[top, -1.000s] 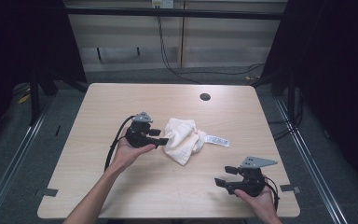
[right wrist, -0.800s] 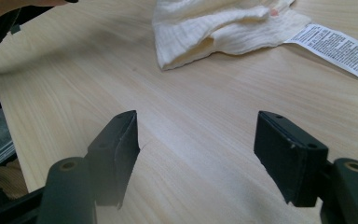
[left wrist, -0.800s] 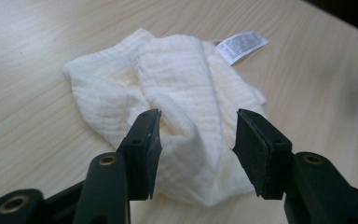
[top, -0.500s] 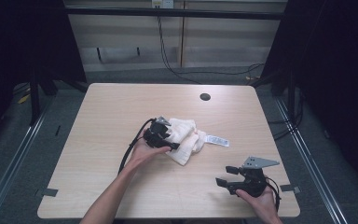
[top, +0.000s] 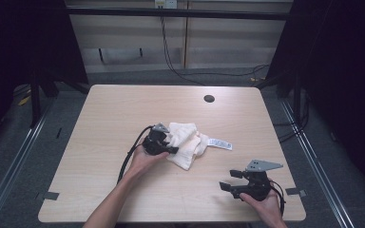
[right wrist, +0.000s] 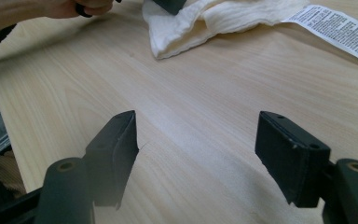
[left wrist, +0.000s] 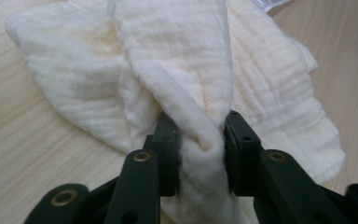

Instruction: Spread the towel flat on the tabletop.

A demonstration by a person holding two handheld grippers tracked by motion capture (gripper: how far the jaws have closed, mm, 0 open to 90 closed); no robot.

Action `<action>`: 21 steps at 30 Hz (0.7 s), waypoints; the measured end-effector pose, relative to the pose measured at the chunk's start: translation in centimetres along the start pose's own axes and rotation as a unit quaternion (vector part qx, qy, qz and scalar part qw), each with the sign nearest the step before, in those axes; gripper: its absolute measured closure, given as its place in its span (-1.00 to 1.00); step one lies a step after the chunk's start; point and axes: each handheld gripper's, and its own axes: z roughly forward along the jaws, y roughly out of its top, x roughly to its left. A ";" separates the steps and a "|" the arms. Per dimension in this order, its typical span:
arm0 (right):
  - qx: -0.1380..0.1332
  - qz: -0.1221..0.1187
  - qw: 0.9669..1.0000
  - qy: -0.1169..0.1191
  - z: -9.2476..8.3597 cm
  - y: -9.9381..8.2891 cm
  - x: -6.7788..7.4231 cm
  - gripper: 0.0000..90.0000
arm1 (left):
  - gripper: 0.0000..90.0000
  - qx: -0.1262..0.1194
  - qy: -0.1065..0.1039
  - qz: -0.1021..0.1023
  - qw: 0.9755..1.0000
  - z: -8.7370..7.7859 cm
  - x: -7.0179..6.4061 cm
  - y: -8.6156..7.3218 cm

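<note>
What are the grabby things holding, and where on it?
The left gripper pinches a raised fold of the white cloth near its edge, its fingers having just closed on it. The right gripper holds nothing; it is open over the table.

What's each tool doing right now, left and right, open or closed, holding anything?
Left tool: has just been closing, now pinching a fold of the white cloth.
Right tool: open, nothing between its jaws, above the table.

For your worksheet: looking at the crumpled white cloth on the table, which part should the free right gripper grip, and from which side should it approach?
Probably the cloth's right edge, near the printed label. The left gripper has just closed on a raised fold at its left side. The right gripper stands open at the near right, so coming in low from the right looks clearest; the layers there lie flat on the table.
</note>
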 end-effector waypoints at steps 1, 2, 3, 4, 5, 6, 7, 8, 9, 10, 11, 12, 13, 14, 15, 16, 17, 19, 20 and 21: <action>0.002 0.002 1.000 0.000 0.0 0.0 0.0 -0.35 | 0.64 -0.001 -0.001 0.001 1.000 0.0 -0.1 -0.1; 0.002 0.000 1.000 0.000 0.1 0.0 0.0 -0.35 | 0.68 -0.001 -0.002 0.003 1.000 0.0 -0.1 -0.1; 0.003 0.001 1.000 0.000 0.1 0.0 0.0 -0.36 | 0.70 0.000 -0.004 0.004 1.000 -0.1 -0.2 -0.2; 0.004 0.001 1.000 0.001 0.1 0.0 0.0 -0.37 | 0.72 0.000 -0.008 0.001 1.000 -0.2 -0.2 -0.3; 0.003 0.001 1.000 0.001 0.1 0.0 0.0 -0.37 | 0.73 0.003 -0.009 0.000 1.000 -0.3 -0.2 -0.4; 0.004 0.002 1.000 0.000 0.1 0.0 0.0 -0.37 | 0.78 0.005 -0.014 0.003 1.000 -0.4 -0.3 -0.4; 0.004 0.002 1.000 0.000 0.1 0.0 0.0 -0.37 | 0.78 0.006 -0.015 0.004 1.000 -0.4 -0.4 -0.5; 0.004 0.002 1.000 0.000 0.1 0.0 0.0 -0.37 | 0.79 0.009 -0.020 0.006 1.000 -0.6 -0.4 -0.7; 0.005 -0.001 1.000 0.000 0.1 0.0 0.0 -0.37 | 0.80 0.009 -0.025 0.006 1.000 -0.7 -0.4 -0.8; 0.005 -0.002 1.000 -0.001 0.1 0.0 0.0 -0.37 | 0.81 0.013 -0.030 0.010 0.999 -0.9 -0.4 -0.9; 0.005 -0.003 1.000 -0.001 0.1 0.0 0.0 -0.37 | 0.81 0.014 -0.029 0.009 0.999 -1.0 -0.5 -1.1; 0.005 -0.003 1.000 0.000 0.1 0.0 0.0 -0.36 | 0.82 0.018 -0.034 0.009 0.999 -1.2 -0.5 -1.2; 0.006 -0.001 1.000 0.000 0.1 0.0 0.0 -0.36 | 0.82 0.018 -0.031 0.003 0.999 -1.5 -0.6 -1.5; 0.006 -0.001 1.000 0.000 0.1 0.0 0.0 -0.36 | 0.82 0.018 -0.031 0.003 0.999 -1.5 -0.6 -1.5; 0.005 0.000 1.000 0.001 0.1 0.0 -0.1 -0.35 | 0.82 0.018 -0.032 -0.001 0.999 -1.6 -0.7 -1.6; 0.005 0.000 1.000 0.001 0.1 0.0 -0.1 -0.35 | 0.82 0.020 -0.031 -0.002 0.999 -1.7 -0.7 -1.7; 0.005 0.001 1.000 0.001 0.1 0.0 -0.1 -0.35 | 0.82 0.014 -0.032 -0.006 0.999 -1.6 -0.9 -1.8; 0.004 0.001 1.000 -0.001 0.1 0.0 0.0 -0.32 | 0.82 0.022 -0.030 0.003 0.999 -1.8 -1.2 -1.8; 0.003 0.001 1.000 -0.001 0.1 0.0 0.0 -0.30 | 0.82 0.027 -0.033 0.011 0.999 -1.9 -1.3 -1.8; 0.004 -0.002 1.000 -0.005 0.1 0.0 0.0 -0.30 | 0.82 0.027 -0.038 0.011 0.999 -1.9 -1.5 -1.9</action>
